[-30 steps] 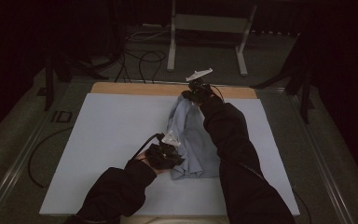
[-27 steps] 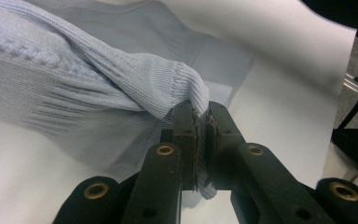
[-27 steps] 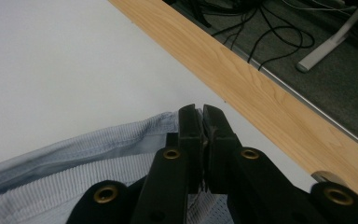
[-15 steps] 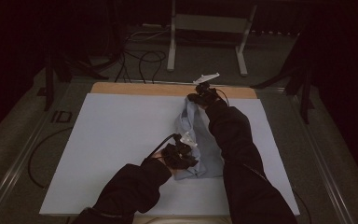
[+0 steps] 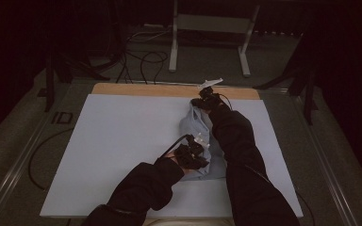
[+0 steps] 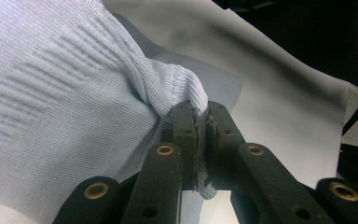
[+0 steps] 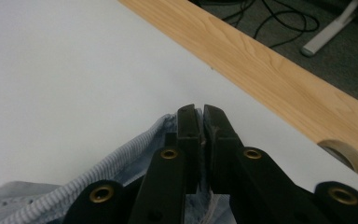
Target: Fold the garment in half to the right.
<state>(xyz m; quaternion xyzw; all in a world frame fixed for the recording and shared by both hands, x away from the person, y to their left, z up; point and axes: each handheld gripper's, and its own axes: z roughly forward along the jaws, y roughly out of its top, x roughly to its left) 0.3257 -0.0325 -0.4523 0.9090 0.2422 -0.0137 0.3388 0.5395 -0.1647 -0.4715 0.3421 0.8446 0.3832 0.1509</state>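
The left hand-held gripper is pinching a bunched fold of the pale blue garment (ribbed knit, seen close up), while the right hand-held gripper is clamping its far edge; the garment is lying stretched between them on the white-covered counter.

Left tool: I have its two black jaws pressed together, a fold of pale blue ribbed cloth pinched between the pads.
Left forearm: my dark sleeve comes in from the bottom edge and angles up and to the right, with the hand low over the worktop.
Right tool: its jaws are clamped too, on the cloth's edge at the far end.
Right forearm: I hold it stretched nearly straight away from me, reaching well beyond my left hand.
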